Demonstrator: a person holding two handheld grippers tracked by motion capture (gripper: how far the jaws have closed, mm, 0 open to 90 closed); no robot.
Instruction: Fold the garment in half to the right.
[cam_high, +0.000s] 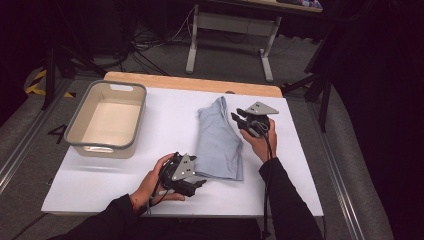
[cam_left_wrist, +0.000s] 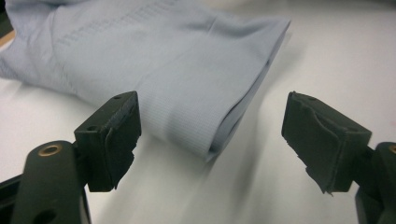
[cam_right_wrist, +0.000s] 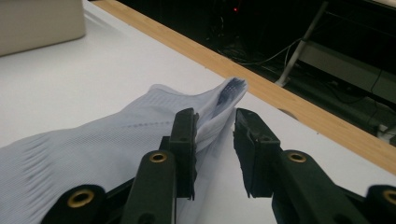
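One folded garment (cam_high: 218, 141), pale blue, of fine ribbed knit, lies flat on the white desk (cam_high: 300, 165) between two sets of tongs. Left tongs (cam_high: 196, 184): black, rubber-padded jaws spread wide, standing just short of the garment's near folded corner without touching it; in the left gripper view the layered fold edge (cam_left_wrist: 243, 109) lies ahead, between the jaws. Right tongs (cam_high: 239, 120): jaws narrowly parted at the garment's far edge; in the right gripper view one jaw lies against the raised fabric peak (cam_right_wrist: 229, 93), the other stands just clear of it on the bare side, with a gap between them, so nothing is pinched. One rectangular tub (cam_high: 82, 120), beige plastic with a grey rim and rounded corners, stands well beyond the left tongs, apart from the garment. One wooden strip (cam_high: 200, 83) borders the desk's far side, beyond the right tongs.
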